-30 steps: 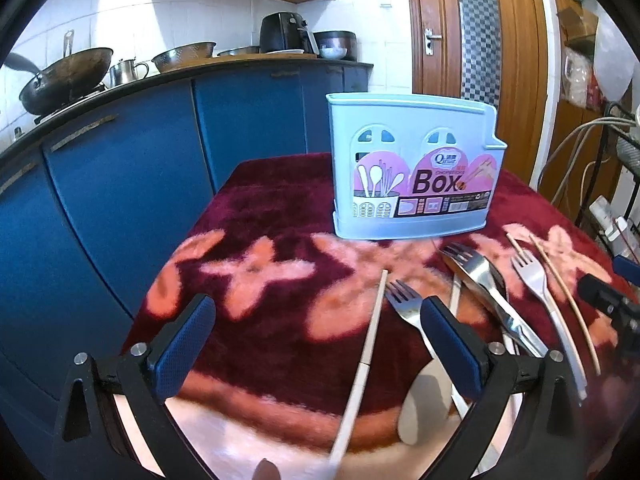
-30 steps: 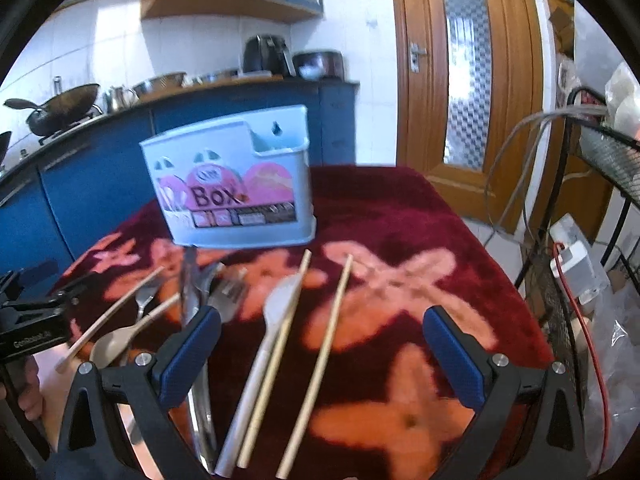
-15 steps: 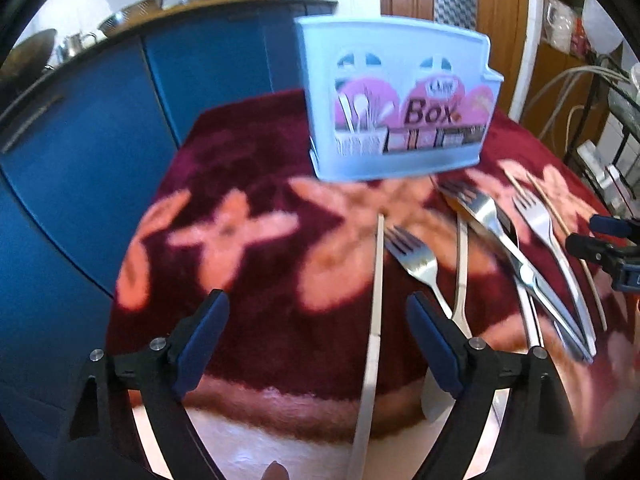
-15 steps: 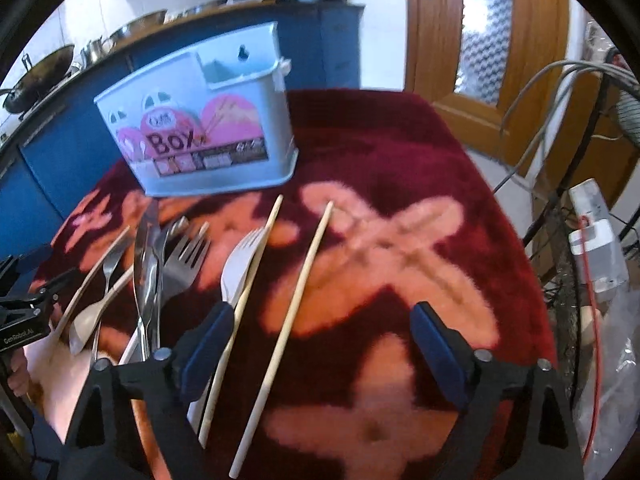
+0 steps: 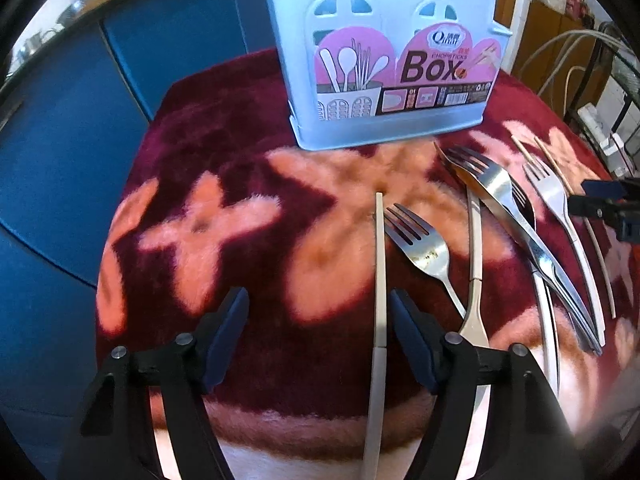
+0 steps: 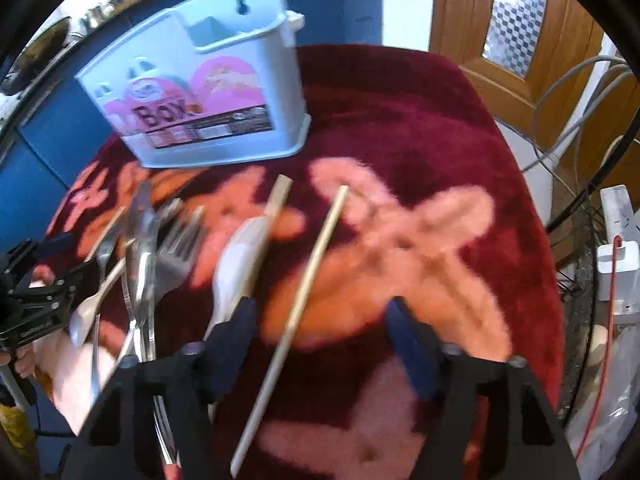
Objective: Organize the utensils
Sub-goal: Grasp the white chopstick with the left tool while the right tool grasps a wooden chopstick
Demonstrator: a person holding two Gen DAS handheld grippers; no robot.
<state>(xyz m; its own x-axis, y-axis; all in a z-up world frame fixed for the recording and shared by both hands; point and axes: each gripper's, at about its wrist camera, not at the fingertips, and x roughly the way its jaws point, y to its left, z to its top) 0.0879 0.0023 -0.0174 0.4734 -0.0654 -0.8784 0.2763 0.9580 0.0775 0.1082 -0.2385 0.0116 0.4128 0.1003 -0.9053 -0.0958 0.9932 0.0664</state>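
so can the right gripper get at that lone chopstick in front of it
Probably yes. The right gripper is open and the chopstick lies between its fingers on the cloth, apart from the spoon, with nothing over it.

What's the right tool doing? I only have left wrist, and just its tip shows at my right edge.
Observer: The right tool is open, with a chopstick lying between its fingers, ungripped.
Operator: Anything in the box?
Observer: The box shows one top compartment here. It looks empty, and the rest is hidden.
Operator: Other chopstick?
Observer: The second chopstick lies just left of the first, against a pale utensil, and runs to the tool's left finger.
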